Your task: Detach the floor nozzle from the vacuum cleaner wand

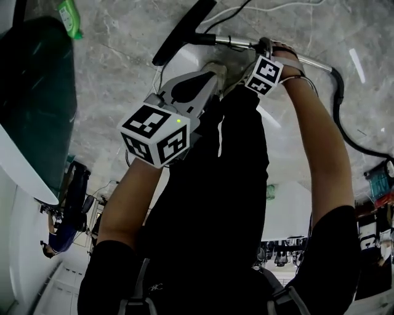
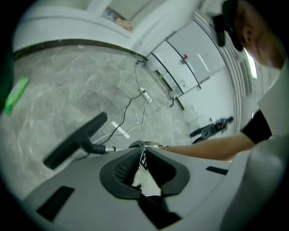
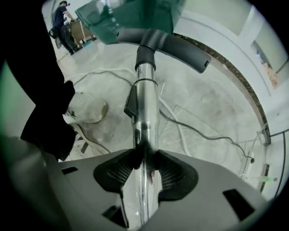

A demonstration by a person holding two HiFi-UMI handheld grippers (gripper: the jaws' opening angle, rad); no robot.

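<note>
The black floor nozzle (image 1: 181,31) lies on the grey stone floor, joined to the chrome wand (image 1: 237,42). My right gripper (image 1: 265,46) points straight down onto the wand a short way behind the nozzle. In the right gripper view the wand (image 3: 145,103) runs between the pads of that gripper (image 3: 145,158), which press on its sides; the nozzle (image 3: 167,40) lies ahead, and a black catch (image 3: 131,101) sits on the tube. My left gripper (image 1: 217,72) hovers nearer me, shut and empty, above the wand. In the left gripper view its tips (image 2: 141,151) meet, with the nozzle (image 2: 74,140) beyond at left.
A black hose (image 1: 338,111) curves off the wand's far end at right. White cables (image 2: 135,103) trail across the floor. A dark green glass-topped unit (image 1: 31,92) stands at left with a green bottle (image 1: 69,15) near it. The person's shoe (image 3: 86,108) rests beside the wand.
</note>
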